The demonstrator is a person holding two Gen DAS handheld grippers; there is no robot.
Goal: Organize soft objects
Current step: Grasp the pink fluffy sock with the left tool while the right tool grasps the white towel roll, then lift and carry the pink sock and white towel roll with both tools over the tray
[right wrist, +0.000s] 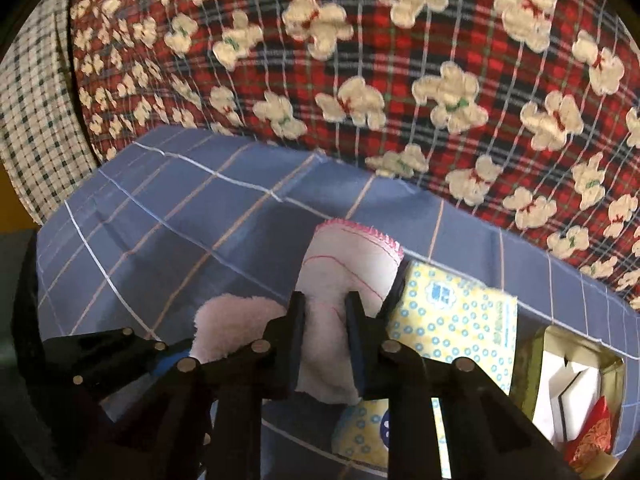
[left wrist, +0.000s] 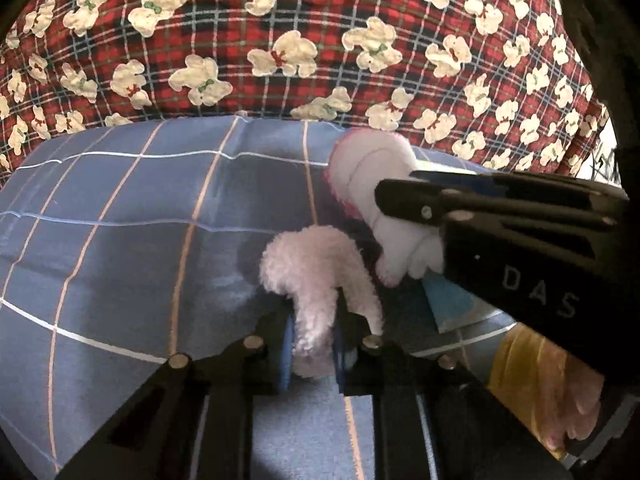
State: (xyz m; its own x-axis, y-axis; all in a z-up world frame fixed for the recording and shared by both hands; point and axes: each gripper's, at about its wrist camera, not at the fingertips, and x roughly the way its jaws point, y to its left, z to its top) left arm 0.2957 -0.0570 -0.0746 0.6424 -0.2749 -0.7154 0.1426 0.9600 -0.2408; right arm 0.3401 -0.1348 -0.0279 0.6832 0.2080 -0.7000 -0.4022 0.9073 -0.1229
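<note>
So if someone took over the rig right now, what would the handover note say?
Left gripper: shut on the fluffy pink piece.
Right gripper: shut on the white cloth with pink stitched edge.
Both pieces are over the blue checked sheet; whether they are one item is unclear.
A yellow tissue pack lies just right of the cloth, an open box beyond.
Done: both grips made. Left: placing or folding; the destination isn't visible.

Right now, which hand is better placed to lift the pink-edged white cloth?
Right. The right gripper is already clamped on the cloth, while the left gripper is shut on the fluffy pink piece beside it.
</note>
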